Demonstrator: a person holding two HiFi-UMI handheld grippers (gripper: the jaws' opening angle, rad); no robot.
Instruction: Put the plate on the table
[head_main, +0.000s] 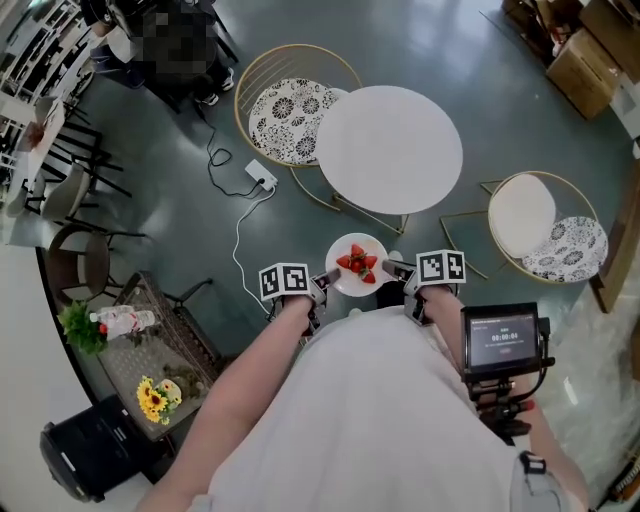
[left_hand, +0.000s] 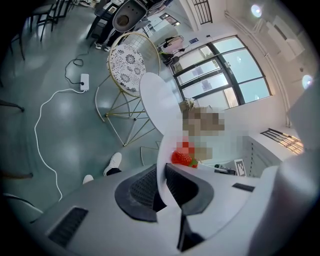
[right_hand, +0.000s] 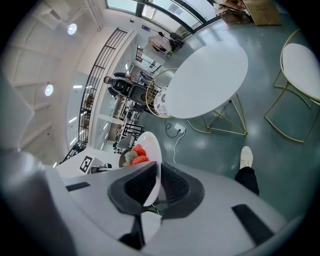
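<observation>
Far left, at floor level: a dark woven stand (head_main: 190, 335) holding yellow flowers (head_main: 152, 398). Centre: round white plate (head_main: 365, 243) carrying red strawberries (head_main: 358, 264), held in the air over the grey floor, near the round white table (head_main: 390, 135) but apart from it. Left gripper (head_main: 322, 285) is clamped on the plate's left rim, right gripper (head_main: 392, 270) on its right rim. Both arms reach forward, grippers tipped downward. Plate thin and glossy; jaw pads dark and ribbed.
</observation>
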